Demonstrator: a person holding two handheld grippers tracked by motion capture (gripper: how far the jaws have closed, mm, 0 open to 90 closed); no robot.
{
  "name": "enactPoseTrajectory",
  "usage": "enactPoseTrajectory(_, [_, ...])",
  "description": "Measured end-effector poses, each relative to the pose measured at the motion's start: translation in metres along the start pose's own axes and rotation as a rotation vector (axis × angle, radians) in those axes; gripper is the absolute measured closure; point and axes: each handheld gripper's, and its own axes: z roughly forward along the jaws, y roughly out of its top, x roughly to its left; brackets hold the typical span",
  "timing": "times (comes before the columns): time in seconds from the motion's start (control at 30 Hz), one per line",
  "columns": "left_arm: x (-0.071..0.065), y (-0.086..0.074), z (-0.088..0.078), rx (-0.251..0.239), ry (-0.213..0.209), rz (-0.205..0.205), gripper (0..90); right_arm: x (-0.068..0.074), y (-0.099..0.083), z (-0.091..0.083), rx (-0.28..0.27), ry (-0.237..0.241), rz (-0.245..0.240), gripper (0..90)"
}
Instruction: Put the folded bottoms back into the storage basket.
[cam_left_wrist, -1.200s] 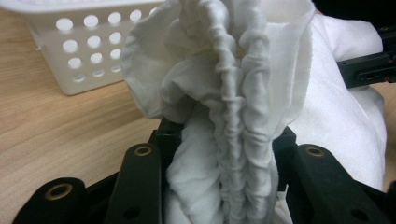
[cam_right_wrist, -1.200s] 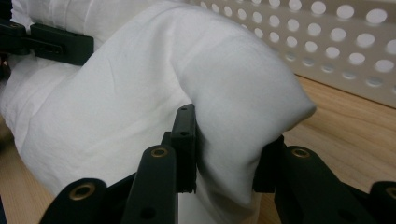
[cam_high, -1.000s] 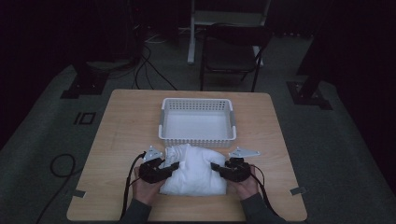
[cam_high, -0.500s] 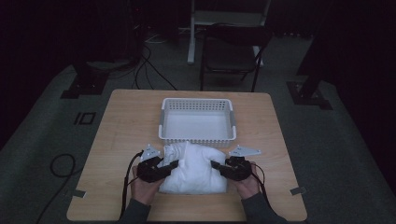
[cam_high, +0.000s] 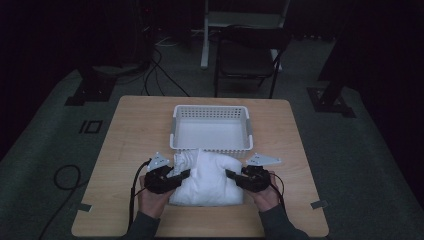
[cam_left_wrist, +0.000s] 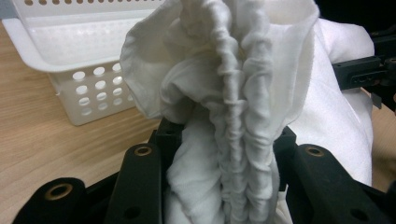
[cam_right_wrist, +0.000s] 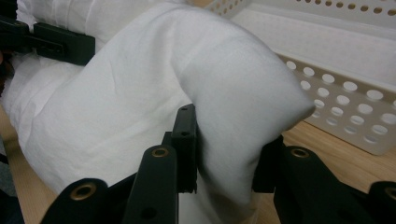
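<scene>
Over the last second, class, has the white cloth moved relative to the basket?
No. The white cloth lies just before the basket, as earlier.

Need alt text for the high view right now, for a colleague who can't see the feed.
A person's two grippers clamp a bunched white cloth at the near middle of a wooden table, the left gripper on its left edge and the right gripper on its right edge. An empty white perforated basket sits just beyond the cloth, with a dark chair past the table.
</scene>
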Motion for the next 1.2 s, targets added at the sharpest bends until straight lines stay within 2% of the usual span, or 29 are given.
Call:
enactPoseTrajectory(0.5, [-0.001, 0.014, -0.006, -0.025, 0.002, 0.016, 60.3, 0.001, 0.014, -0.006, -0.03, -0.005, -0.015, 69.7])
enactPoseTrajectory(1.2, [-0.002, 0.027, -0.01, -0.046, 0.0, 0.013, 60.5, 0.0, 0.027, -0.012, -0.056, -0.012, -0.027, 69.8])
